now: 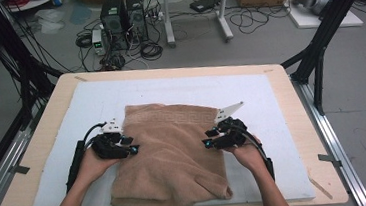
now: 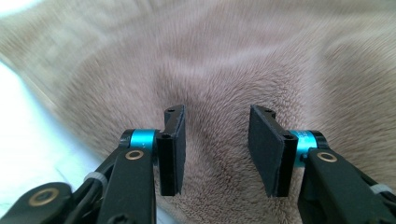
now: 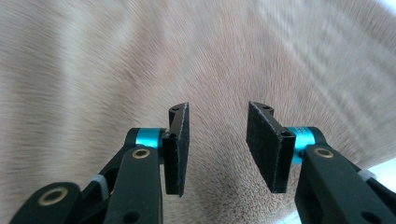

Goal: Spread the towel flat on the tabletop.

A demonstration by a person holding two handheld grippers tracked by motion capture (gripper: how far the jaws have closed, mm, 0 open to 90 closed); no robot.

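Your left claw point(image 1: 131, 148) sits at the left edge of the tan towel point(image 1: 168, 154), jaws spread with nothing pinched between them. The towel lies folded on the white mat point(image 1: 271, 105) in the middle of the counter point(image 1: 289, 81), its near edge rumpled. Your right claw point(image 1: 208, 142) mirrors this at the right edge, also spread and empty. Close too shallow and you may catch only the top layer, dragging the fold apart.

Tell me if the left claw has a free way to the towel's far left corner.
Probably yes. The left claw sits open at the towel's left edge, and only bare white mat lies along the way to the far left corner.
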